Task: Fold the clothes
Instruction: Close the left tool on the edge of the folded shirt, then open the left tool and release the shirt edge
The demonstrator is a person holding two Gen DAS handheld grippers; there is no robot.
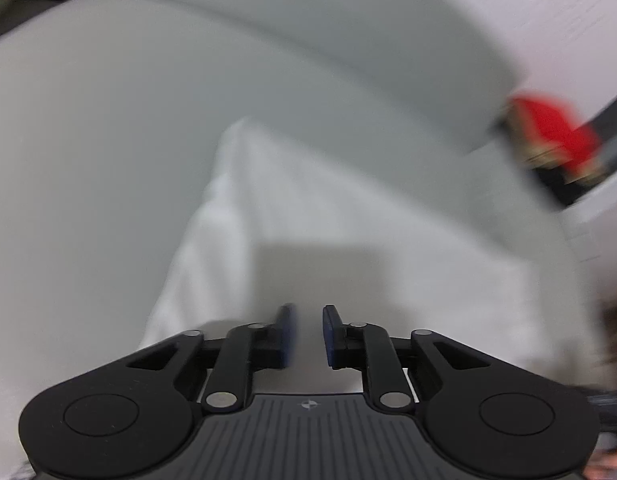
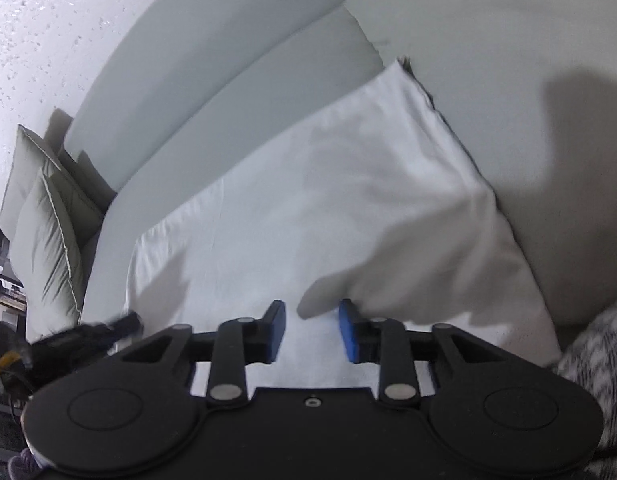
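The white garment (image 2: 308,208) lies spread flat on the grey sofa (image 2: 212,60), running toward one o'clock. Both the right gripper (image 2: 312,330) and left gripper (image 1: 308,338) hover spread, empty. Best pinch near-edge corners together, lifting evenly.

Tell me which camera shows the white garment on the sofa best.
The right wrist view: the white garment is sharp, with its edges and far corner visible. The left wrist view shows only a blurred part of it.
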